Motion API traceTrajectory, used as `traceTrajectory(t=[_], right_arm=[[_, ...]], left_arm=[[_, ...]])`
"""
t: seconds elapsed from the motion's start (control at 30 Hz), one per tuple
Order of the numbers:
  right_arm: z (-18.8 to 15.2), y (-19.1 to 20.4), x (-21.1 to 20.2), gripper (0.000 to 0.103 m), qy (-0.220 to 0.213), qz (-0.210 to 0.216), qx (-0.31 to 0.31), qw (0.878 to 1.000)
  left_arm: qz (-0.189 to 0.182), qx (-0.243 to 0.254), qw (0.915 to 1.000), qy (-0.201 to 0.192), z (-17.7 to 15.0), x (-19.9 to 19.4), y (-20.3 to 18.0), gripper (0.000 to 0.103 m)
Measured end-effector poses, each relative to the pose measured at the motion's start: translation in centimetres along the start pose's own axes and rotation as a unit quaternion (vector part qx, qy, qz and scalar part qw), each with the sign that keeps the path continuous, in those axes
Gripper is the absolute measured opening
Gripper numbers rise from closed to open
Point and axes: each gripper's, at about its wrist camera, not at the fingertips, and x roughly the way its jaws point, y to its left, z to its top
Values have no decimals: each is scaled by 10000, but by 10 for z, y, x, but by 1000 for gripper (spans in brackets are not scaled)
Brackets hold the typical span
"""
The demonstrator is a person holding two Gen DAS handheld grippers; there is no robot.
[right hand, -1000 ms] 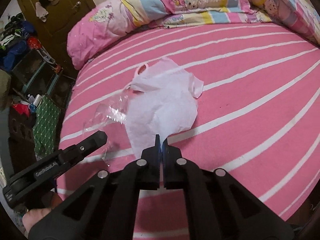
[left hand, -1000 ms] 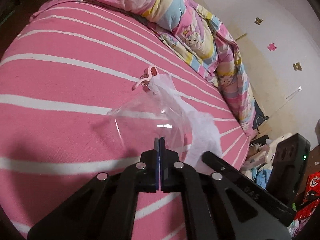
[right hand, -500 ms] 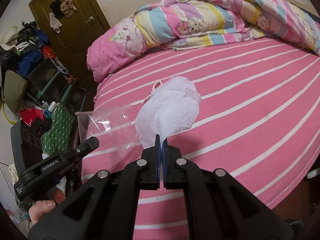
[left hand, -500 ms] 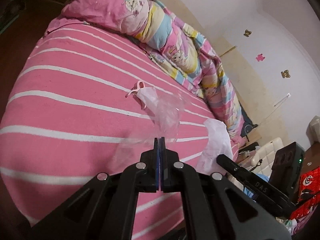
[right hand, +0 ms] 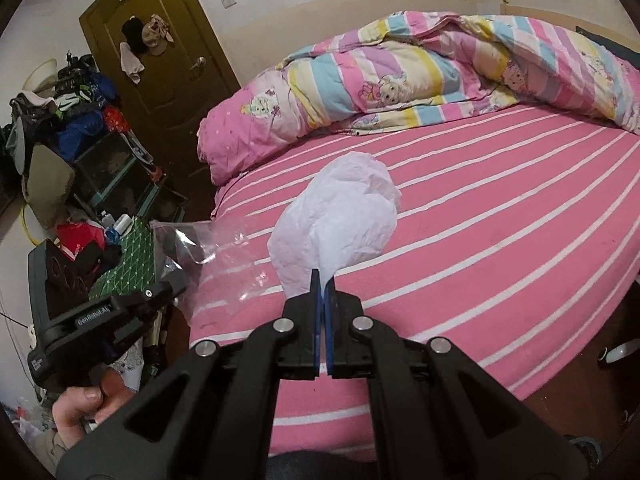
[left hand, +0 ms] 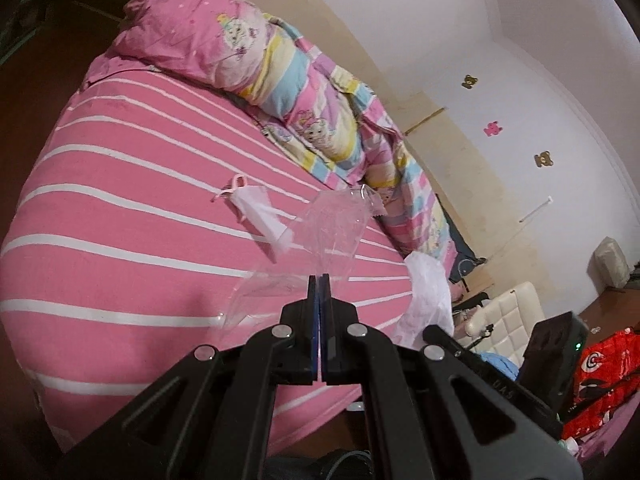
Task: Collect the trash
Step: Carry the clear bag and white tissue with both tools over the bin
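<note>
Two tongs pinching trash, left tongs (left hand: 319,280) clear wrapper (left hand: 332,228), right tongs (right hand: 323,276) tissue (right hand: 340,216)

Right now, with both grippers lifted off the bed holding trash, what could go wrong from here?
1. The left gripper pinches only an edge of the clear bag; the slick film could slip out.
2. The right gripper holds the white paper by one corner, so it may tear or drop.
3. The mask lies on the bed, and with both grippers full it could be forgotten.
</note>
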Motion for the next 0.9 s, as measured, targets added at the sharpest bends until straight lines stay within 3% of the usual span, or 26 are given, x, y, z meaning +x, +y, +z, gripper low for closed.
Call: traceTrajectory(t=[0.5, 0.9], right_arm=[[-42, -47, -96, 2, -294, -366, 157, 9988], [-103, -132, -164, 2, -328, -938, 789, 9919]], left_arm=[[-418, 599, 9965, 405, -52, 1, -91, 0], [-674, 1131, 9822, 1343, -132, 55, -152, 0]])
